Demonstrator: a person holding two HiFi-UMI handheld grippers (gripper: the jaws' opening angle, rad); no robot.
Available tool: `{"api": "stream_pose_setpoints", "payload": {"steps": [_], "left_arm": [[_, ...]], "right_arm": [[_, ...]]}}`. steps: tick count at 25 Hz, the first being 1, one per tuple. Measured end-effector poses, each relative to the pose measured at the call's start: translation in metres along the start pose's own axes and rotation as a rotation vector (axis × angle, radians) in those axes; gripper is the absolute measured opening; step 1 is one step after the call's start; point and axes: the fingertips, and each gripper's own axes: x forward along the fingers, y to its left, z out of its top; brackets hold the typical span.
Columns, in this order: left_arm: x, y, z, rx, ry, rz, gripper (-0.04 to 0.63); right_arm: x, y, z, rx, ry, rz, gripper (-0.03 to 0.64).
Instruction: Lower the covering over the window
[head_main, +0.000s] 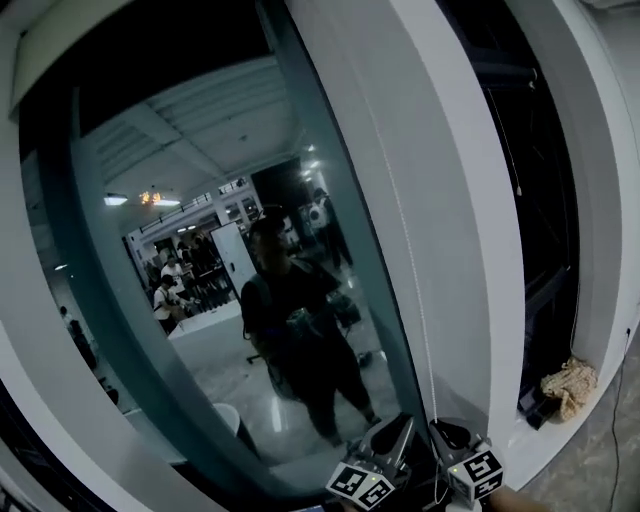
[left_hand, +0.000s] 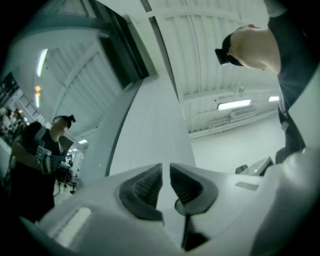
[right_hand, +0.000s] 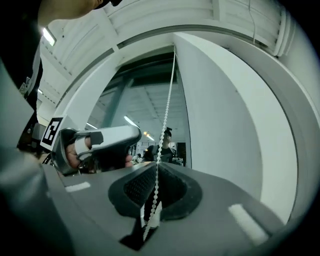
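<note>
A white bead chain hangs down the white pillar beside the dark window glass. My right gripper is shut on this bead chain, which runs taut from between its pads up to the top of the window recess. In the head view it sits at the bottom edge, right gripper just right of the left gripper. The left gripper points up along the pillar, its jaws a narrow gap apart with nothing between them. No blind shows over the glass.
The glass mirrors the person holding the grippers and a lit room with people behind. A second dark window lies right of the pillar. A crumpled beige cloth rests on its white sill.
</note>
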Motion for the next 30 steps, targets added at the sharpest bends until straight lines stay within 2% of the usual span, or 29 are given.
{"api": "stream_pose_setpoints", "payload": {"steps": [2,3,5,7,10,12,16,18,30], "left_arm": [[0.004,0.000,-0.001,-0.062,-0.007,0.009,0.048],[0.006,0.004,0.000,-0.066,-0.016,0.009,0.048],[0.009,0.012,0.010,-0.026,-0.042,0.006,0.041],[0.010,0.007,0.020,0.047,-0.055,-0.005,0.041],[0.010,-0.007,0.022,0.116,-0.036,-0.041,0.040],[0.010,-0.011,0.018,0.116,-0.021,-0.049,0.038],[0.008,-0.009,0.004,0.110,0.007,-0.028,0.037],[0.008,-0.006,-0.004,0.100,0.017,-0.018,0.037],[0.012,0.005,-0.033,0.031,0.069,-0.013,0.034]], "right_arm": [[-0.010,0.000,-0.004,0.013,0.006,0.006,0.014],[-0.010,-0.001,-0.003,0.007,0.000,0.007,0.014],[-0.005,-0.002,0.003,-0.006,-0.013,0.014,0.014],[-0.003,-0.002,0.007,-0.014,-0.020,0.023,0.014],[-0.009,-0.006,0.010,-0.022,-0.024,0.010,0.015],[-0.019,-0.015,0.015,-0.041,-0.037,-0.048,0.015],[-0.067,-0.039,0.034,-0.036,-0.149,-0.224,0.015],[-0.082,-0.044,0.038,-0.030,-0.176,-0.261,0.015],[-0.096,-0.025,0.039,-0.170,-0.134,-0.242,0.015]]}}
